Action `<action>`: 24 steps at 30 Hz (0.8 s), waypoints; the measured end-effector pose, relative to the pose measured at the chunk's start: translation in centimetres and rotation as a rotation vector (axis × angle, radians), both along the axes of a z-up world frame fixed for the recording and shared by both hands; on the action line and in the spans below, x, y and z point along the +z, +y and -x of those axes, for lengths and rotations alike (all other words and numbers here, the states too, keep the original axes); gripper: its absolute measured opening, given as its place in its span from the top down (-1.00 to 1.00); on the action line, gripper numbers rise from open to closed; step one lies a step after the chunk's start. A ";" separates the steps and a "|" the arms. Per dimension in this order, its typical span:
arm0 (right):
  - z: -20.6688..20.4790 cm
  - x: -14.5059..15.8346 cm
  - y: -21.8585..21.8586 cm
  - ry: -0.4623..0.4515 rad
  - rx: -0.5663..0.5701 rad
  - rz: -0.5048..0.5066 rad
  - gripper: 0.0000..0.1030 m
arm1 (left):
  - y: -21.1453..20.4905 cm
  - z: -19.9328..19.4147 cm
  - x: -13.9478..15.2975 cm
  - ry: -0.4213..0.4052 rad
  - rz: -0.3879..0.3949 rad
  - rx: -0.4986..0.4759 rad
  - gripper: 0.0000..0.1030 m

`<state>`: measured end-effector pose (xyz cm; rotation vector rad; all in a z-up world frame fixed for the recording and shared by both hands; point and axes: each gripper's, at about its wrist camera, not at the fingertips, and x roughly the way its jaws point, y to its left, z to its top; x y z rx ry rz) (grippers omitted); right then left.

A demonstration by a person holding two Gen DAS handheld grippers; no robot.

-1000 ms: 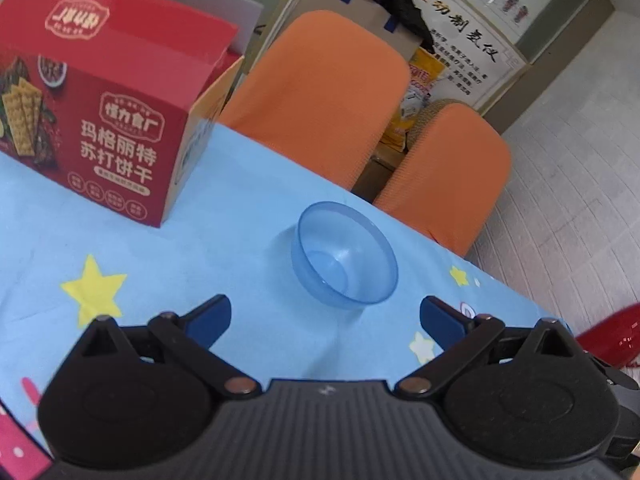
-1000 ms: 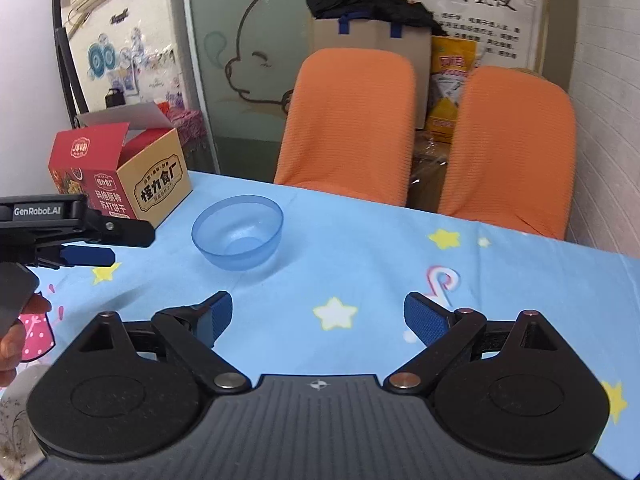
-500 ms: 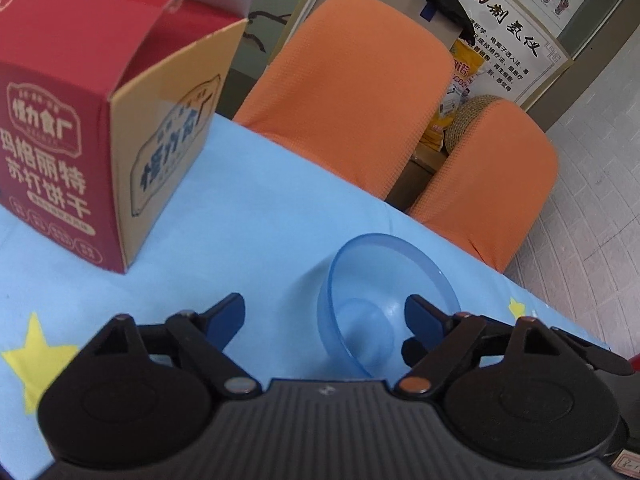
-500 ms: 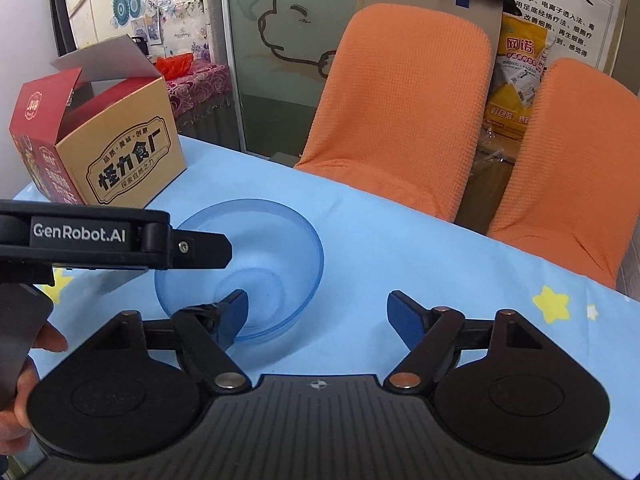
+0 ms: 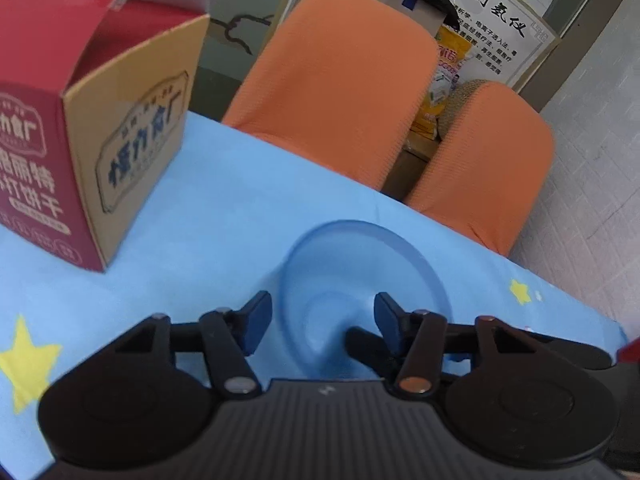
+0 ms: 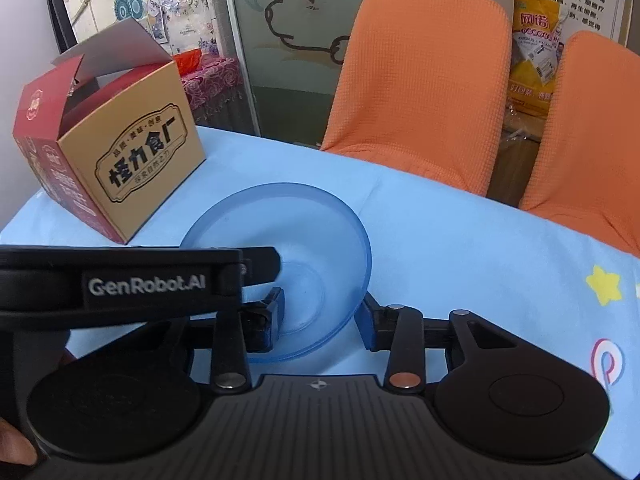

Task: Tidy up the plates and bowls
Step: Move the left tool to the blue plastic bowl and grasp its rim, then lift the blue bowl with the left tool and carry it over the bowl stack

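A translucent blue bowl (image 6: 304,248) stands upright on the light-blue star-printed tablecloth (image 6: 460,216), near the table's far edge, and both handheld grippers have come in on it from opposite sides; the left gripper (image 5: 320,318) straddles the bowl's near-left wall, one blue pad outside the rim and the other pad inside the bowl, its jaws drawn in and clamped on that wall; the right gripper (image 6: 322,314) does the same on the side nearest its own camera, its left finger (image 6: 272,316) down inside the bowl and its right finger just outside the rim, pinched on the plastic; seen from the right wrist, the left gripper's black body with its white lettering reaches in from the left over the bowl's rim; a fingertip of the person's hand (image 6: 14,450) shows at the lower left corner there; to the bowl's left, apart from it, sits an open red and tan cracker box (image 6: 120,148) with its lid flap up; two orange-covered chairs (image 6: 424,76) stand behind the table.
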<state>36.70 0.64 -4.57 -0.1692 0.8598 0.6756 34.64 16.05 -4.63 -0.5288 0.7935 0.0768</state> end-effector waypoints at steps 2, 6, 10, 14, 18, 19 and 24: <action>1.2 0.6 0.1 -0.039 -0.007 0.033 -0.37 | -0.6 0.7 0.5 -0.008 -0.003 -0.015 -0.08; 2.6 1.7 -1.0 -0.024 -0.018 0.020 -0.37 | -1.0 2.3 1.8 -0.025 0.042 -0.017 -0.08; 4.7 3.1 -2.1 -0.051 -0.024 0.034 -0.43 | -2.2 4.3 3.1 -0.032 0.071 -0.040 -0.08; 7.6 4.8 -3.8 -0.090 -0.035 0.042 -0.47 | -4.2 7.3 5.0 -0.064 0.071 -0.073 -0.08; 11.0 6.2 -6.2 -0.132 -0.053 0.058 -0.48 | -6.7 10.6 6.4 -0.091 0.089 -0.111 -0.08; 11.9 6.6 -7.0 -0.141 -0.060 0.062 -0.48 | -7.5 11.5 6.6 -0.096 0.094 -0.124 -0.08; 16.6 7.3 -10.8 -0.168 -0.104 0.082 -0.50 | -11.2 15.7 7.2 -0.107 0.123 -0.207 -0.09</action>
